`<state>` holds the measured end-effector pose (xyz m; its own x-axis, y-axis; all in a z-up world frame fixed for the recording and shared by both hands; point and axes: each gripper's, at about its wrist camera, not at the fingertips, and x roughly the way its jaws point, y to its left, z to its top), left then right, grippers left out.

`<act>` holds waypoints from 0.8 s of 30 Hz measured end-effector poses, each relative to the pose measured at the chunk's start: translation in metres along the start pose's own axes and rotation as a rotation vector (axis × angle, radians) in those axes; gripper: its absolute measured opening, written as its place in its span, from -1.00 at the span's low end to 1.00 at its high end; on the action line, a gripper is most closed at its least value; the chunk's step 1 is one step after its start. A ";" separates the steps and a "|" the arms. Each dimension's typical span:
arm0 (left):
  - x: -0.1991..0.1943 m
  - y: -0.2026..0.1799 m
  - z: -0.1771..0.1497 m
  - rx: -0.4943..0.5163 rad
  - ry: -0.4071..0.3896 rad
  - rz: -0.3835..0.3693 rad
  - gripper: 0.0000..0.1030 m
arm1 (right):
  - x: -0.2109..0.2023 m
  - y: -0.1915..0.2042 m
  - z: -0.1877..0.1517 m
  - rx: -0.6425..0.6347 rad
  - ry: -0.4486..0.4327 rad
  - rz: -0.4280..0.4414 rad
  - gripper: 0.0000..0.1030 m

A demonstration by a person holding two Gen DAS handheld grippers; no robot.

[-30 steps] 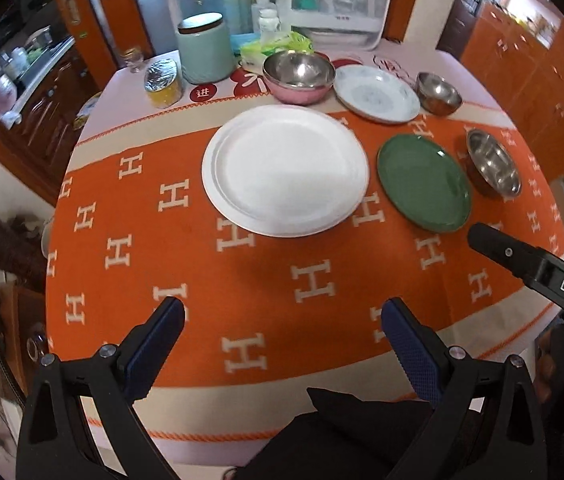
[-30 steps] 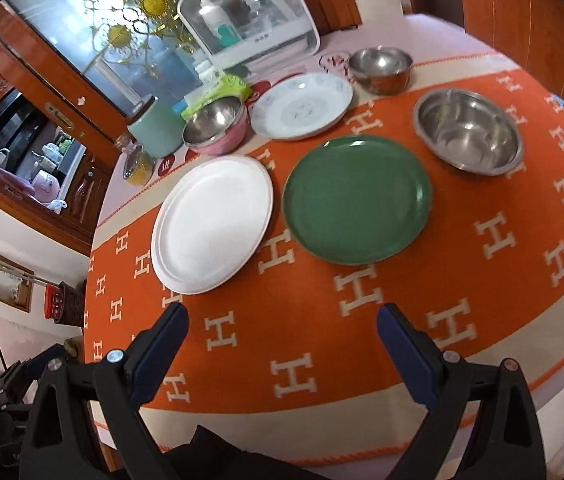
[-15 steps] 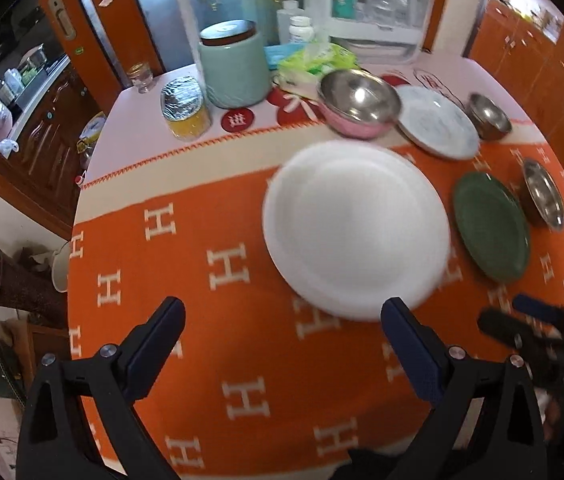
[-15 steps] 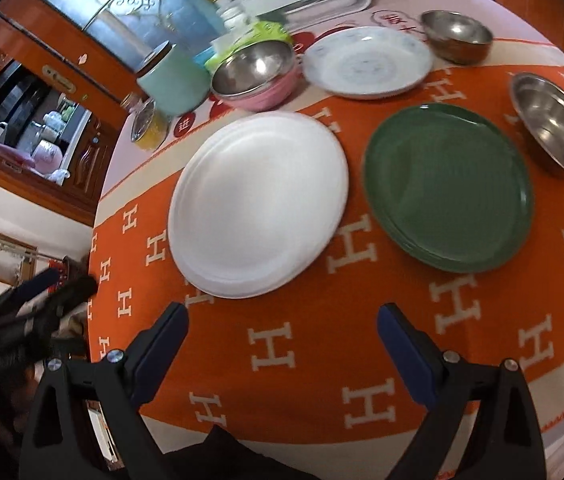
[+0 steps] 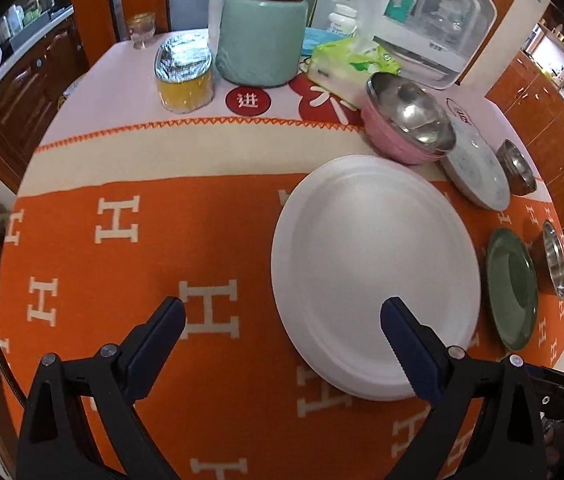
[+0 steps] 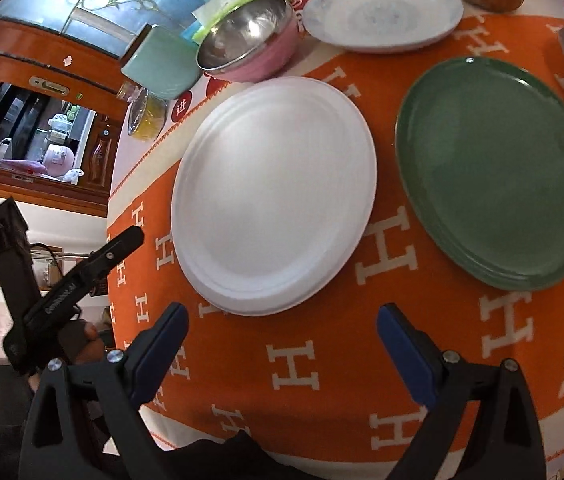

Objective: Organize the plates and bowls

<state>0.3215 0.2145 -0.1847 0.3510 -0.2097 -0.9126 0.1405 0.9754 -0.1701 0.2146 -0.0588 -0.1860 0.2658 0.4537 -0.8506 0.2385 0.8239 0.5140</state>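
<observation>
Your left gripper [image 5: 282, 320] and right gripper [image 6: 282, 318] both hovered with fingers spread wide, gripping nothing. The white plate [image 5: 373, 272] lay at your left gripper's two o'clock, the green plate [image 6: 497, 176] beside it.

Large round white plate [image 5: 373, 268] matt, foam-like; round green plate [image 6: 497, 176] smooth, glossy glaze. Pink-sided steel bowl [image 5: 409, 120] shiny metal inside. Orange H-patterned woven cloth [image 5: 142, 256] soft, matt on the surface.
</observation>
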 end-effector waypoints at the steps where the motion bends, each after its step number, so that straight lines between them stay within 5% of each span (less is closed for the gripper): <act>1: 0.004 0.001 0.000 0.000 0.005 -0.001 0.89 | 0.003 0.000 0.003 0.001 0.006 -0.003 0.86; 14: 0.046 0.000 -0.002 0.000 0.079 -0.041 0.83 | 0.032 -0.009 0.024 0.013 0.073 0.001 0.86; 24: 0.059 -0.003 -0.007 -0.020 0.087 -0.066 0.54 | 0.045 -0.013 0.034 0.006 0.090 -0.016 0.85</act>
<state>0.3356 0.2002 -0.2403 0.2596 -0.2677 -0.9279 0.1414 0.9610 -0.2377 0.2547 -0.0607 -0.2277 0.1775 0.4696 -0.8649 0.2479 0.8291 0.5011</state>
